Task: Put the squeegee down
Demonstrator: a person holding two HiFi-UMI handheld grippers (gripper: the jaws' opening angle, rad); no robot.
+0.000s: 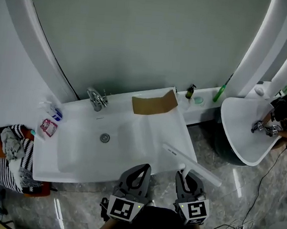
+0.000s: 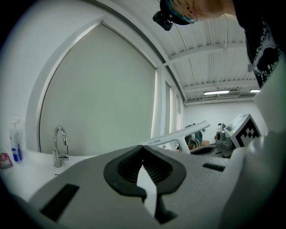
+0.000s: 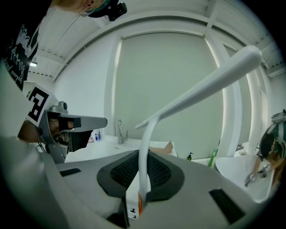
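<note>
My right gripper (image 1: 187,178) is shut on the thin handle of a white squeegee (image 1: 191,164). Its long blade stretches over the front right corner of the white sink (image 1: 80,151) and slants towards the floor at the right. From the right gripper view the handle rises between the pads of the right gripper (image 3: 144,157), and the squeegee blade (image 3: 201,89) runs up to the right. My left gripper (image 1: 137,174) hovers just to the left at the sink's front edge. Seen from its own view, the left gripper (image 2: 143,150) has its tips together with nothing held, and the squeegee (image 2: 178,134) crosses behind.
A faucet (image 1: 96,99) and a folded cardboard piece (image 1: 154,105) sit at the sink's back. A spray bottle (image 1: 54,111) stands at its left, and a small dark bottle (image 1: 190,91) and a green bottle (image 1: 219,93) at its right. A second basin (image 1: 242,130) is further right.
</note>
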